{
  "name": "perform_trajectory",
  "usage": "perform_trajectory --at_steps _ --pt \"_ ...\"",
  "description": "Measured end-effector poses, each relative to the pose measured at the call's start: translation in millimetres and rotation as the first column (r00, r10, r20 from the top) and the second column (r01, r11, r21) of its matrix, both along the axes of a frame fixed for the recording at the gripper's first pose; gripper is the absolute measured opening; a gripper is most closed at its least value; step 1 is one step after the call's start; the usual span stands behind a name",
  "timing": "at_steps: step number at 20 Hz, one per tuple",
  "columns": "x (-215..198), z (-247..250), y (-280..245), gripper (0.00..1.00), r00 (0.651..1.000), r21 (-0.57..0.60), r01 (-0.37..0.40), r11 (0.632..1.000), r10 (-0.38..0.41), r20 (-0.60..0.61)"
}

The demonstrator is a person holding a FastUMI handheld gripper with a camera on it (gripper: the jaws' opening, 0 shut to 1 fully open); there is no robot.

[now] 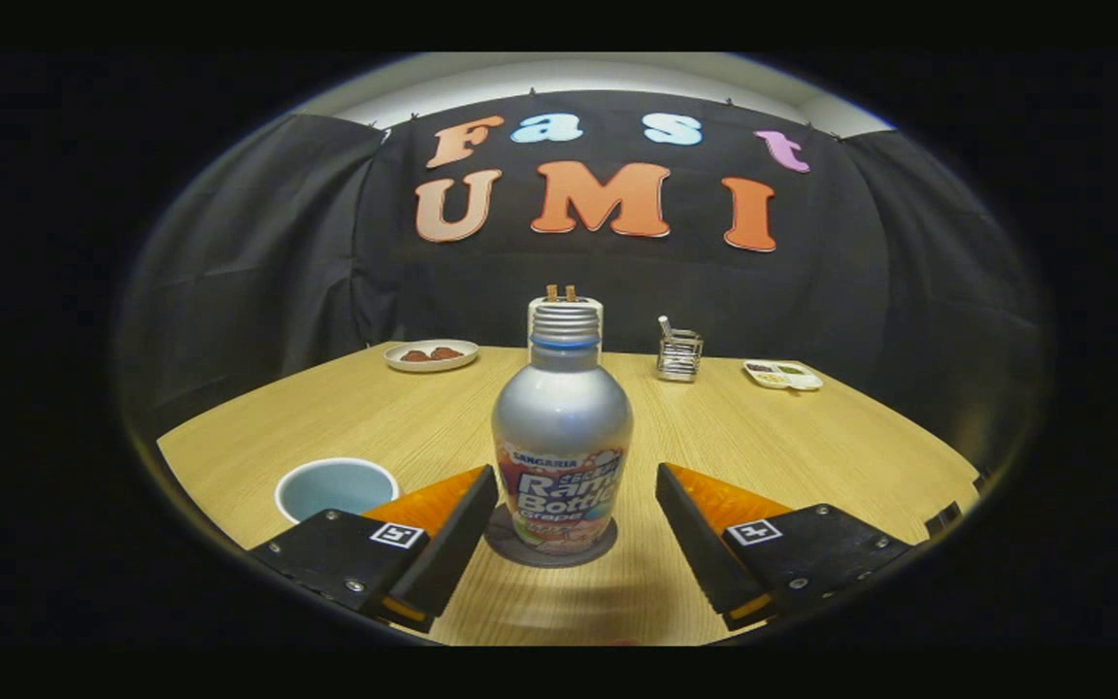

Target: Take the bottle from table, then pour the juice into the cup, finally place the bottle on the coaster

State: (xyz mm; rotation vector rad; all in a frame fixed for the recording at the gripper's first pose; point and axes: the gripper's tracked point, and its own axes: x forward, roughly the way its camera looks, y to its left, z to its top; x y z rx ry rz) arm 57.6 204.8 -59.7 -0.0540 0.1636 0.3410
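Observation:
A silver bottle [562,427] with a ridged neck and a colourful label stands upright on a dark round coaster [549,547] on the wooden table [792,447]. My gripper [576,487] is open, its two orange-and-black fingers [447,529] on either side of the bottle's lower part with a gap on each side, not pressing it. A light blue cup [336,487] with a white rim stands just left of the left finger, beside the coaster.
At the table's far side sit a white plate [431,355] with brown pieces, a white box behind the bottle's neck [565,303], a wire holder [678,354] and a small white tray [782,375].

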Motion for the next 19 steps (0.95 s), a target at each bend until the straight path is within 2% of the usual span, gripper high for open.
perform_trajectory --at_steps 13,19 --pt "-63.9 67.8 -61.1 0.97 0.988 0.016 0.079 0.997 -0.081 0.132" --pt "-71.0 68.6 -65.1 0.97 0.987 0.050 0.098 0.994 -0.104 0.126"
